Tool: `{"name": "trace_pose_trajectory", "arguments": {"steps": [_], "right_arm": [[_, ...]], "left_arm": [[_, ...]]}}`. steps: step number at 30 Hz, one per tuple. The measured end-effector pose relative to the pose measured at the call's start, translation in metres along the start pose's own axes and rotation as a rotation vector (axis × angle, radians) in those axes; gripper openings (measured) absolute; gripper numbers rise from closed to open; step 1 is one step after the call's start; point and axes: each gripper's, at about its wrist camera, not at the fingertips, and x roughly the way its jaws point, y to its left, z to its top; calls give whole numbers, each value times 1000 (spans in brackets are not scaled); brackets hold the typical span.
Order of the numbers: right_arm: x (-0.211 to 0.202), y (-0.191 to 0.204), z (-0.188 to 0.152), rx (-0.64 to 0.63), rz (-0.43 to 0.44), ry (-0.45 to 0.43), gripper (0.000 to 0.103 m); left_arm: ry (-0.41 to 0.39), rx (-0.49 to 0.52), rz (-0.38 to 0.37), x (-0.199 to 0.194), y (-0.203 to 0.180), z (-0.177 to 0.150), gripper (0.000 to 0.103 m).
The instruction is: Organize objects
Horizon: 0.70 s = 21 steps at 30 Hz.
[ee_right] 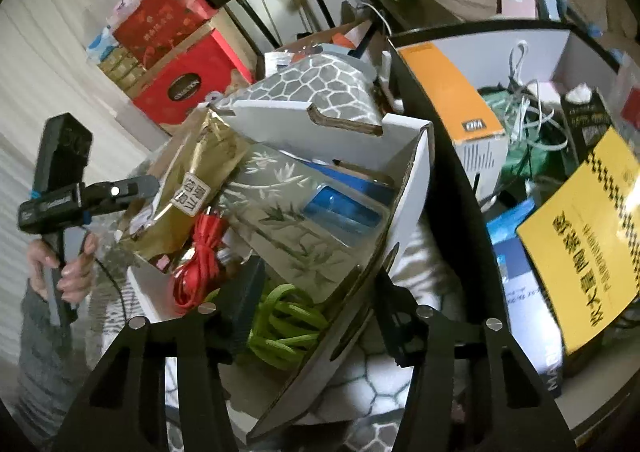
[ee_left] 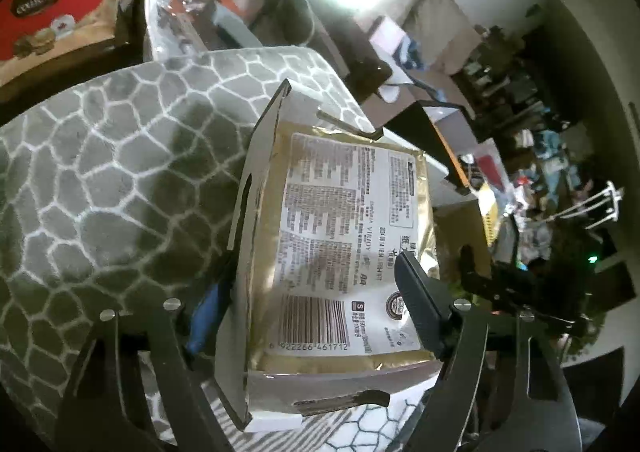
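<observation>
A white cardboard box [ee_right: 412, 172] holds a gold packet [ee_right: 200, 188], a bamboo-print pack [ee_right: 288, 212], a red cord [ee_right: 200, 264] and a green cord [ee_right: 284, 320]. My left gripper [ee_left: 312, 304] is shut across the box's wall [ee_left: 240, 252] and the gold packet [ee_left: 344, 244] inside it. It also shows in the right wrist view [ee_right: 120, 192], held by a hand. My right gripper [ee_right: 316, 296] is shut on the box's near wall [ee_right: 360, 292], one finger inside and one outside.
A grey pebble-pattern cushion [ee_left: 120, 172] lies behind the box. A second open box [ee_right: 520, 132] at right holds cables, an orange-and-white carton and a yellow pack [ee_right: 580, 244]. Red gift boxes [ee_right: 180, 64] are stacked at the back left.
</observation>
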Motion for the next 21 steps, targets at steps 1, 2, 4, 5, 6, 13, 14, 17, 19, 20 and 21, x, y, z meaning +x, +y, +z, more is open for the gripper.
{"name": "trace_pose_trajectory", "arguments": {"steps": [1,2,4,5,6,13,14,17,19,20,21], "right_arm": [[1,2,2,-11,-14,-3,55],[2,6,6,-29,-32,-7,55],[4,11,11,-53,-51,-13,55],[5,15,15,-67,-60,-15,55],[7,20,19,-82,-66,-18,55],[25,62,43,-185,-33,-11,55],[30,70,46,-200,-19,-4,55],[41,85,51,-228,23,9,55],[50,97,53,-246,56,21,55],[55,102,54,-250,64,26,55],[59,106,55,-254,72,32,55]], "left_arm": [[-7,-4,11,-1,-1,-1,76],[-14,-16,20,-3,0,-3,76],[-30,-43,35,-10,1,-9,76],[-41,-48,42,-14,2,-11,76],[-55,-55,50,-20,1,-15,76],[-203,-187,108,-77,14,-51,76],[-215,-208,112,-83,18,-55,76],[-257,-256,134,-99,29,-70,76],[-277,-282,152,-106,35,-78,76],[-286,-296,160,-108,39,-83,76],[-291,-306,167,-110,42,-86,76]]}}
